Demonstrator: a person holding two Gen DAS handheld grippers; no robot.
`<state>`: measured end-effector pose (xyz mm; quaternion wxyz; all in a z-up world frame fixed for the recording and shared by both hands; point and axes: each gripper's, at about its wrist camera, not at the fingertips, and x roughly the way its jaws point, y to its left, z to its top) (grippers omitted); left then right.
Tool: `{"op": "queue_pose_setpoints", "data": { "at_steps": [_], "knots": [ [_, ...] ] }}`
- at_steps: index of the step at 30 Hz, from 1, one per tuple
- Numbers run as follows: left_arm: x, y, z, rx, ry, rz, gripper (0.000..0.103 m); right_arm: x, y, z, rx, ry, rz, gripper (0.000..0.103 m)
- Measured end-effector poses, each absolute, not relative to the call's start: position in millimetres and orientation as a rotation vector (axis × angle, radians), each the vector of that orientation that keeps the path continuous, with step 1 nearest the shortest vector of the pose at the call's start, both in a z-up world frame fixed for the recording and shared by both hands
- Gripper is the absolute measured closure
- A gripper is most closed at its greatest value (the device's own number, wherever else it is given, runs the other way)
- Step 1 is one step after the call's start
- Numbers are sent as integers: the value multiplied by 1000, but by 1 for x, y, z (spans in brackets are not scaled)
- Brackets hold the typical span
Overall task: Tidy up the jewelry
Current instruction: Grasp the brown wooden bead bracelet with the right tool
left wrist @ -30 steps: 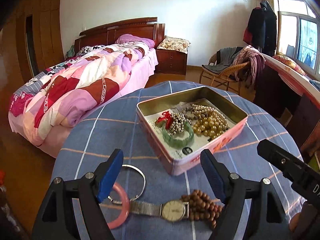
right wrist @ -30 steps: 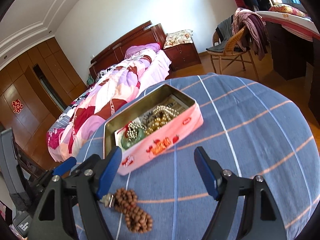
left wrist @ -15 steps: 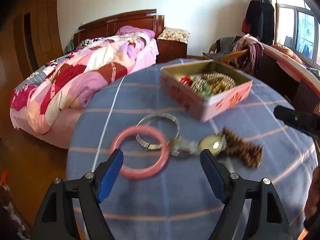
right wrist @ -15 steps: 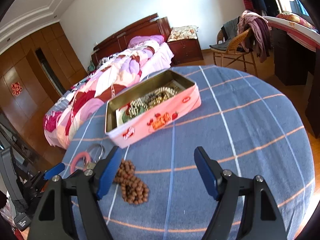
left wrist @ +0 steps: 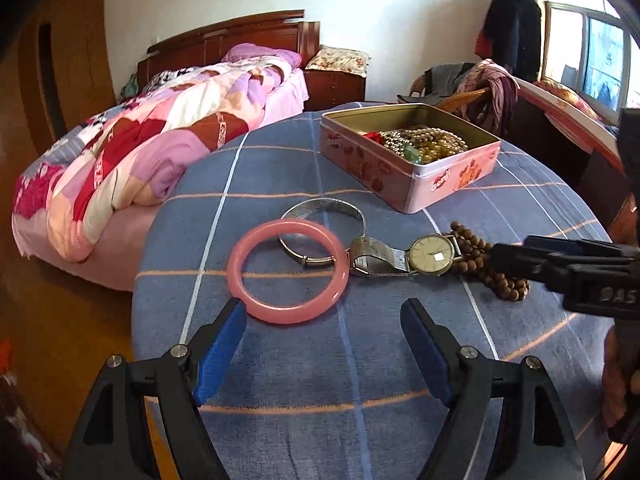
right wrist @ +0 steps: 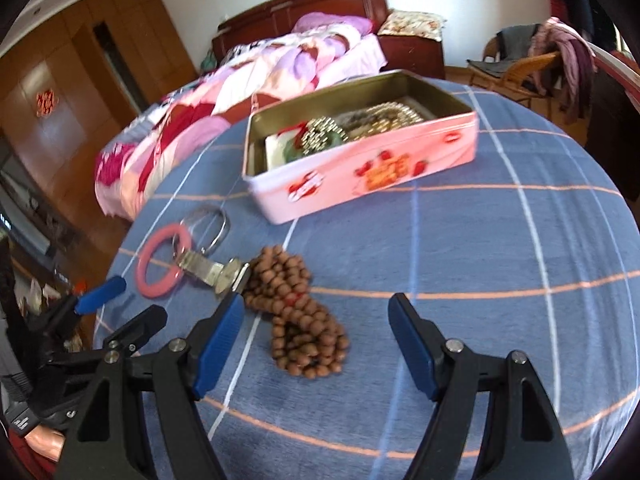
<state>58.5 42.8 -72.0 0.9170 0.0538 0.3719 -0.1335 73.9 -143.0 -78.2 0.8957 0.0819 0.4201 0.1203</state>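
Change: both claws have drawn back from the tin toward the table's near edge | Left gripper: apart, empty, just short of the pink bangle | Right gripper: apart, empty, over the wooden beads | Watch, silver bangle: between them, unsorted | Next, likely: pick-ups.

Ahead of the fingers — one pink bangle, one silver bangle, one watch, one bead strand, one tin.
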Motion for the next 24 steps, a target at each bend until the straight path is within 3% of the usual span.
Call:
{"op": "queue_pose_setpoints", "data": {
  "at_steps": [10,16,18,20,21,24],
  "knots": [
    [64,67,-64,59,743,-304,24,81,-139,-82,105,900,250,25],
    [69,42,-63,152,743,-422,24,88,-117,-84,-40,912,255,26],
    [70,30,-64,229,726,-442,24,86,-115,-84,-76,906,262,37],
    [72,20,-65,293,707,-457,24,85,-116,-83,-101,899,252,68],
    [74,14,-64,316,700,-482,24,84,-119,-83,-112,896,238,75],
    [79,7,-62,333,697,-567,24,85,-133,-83,-58,898,237,76]
  ]
}}
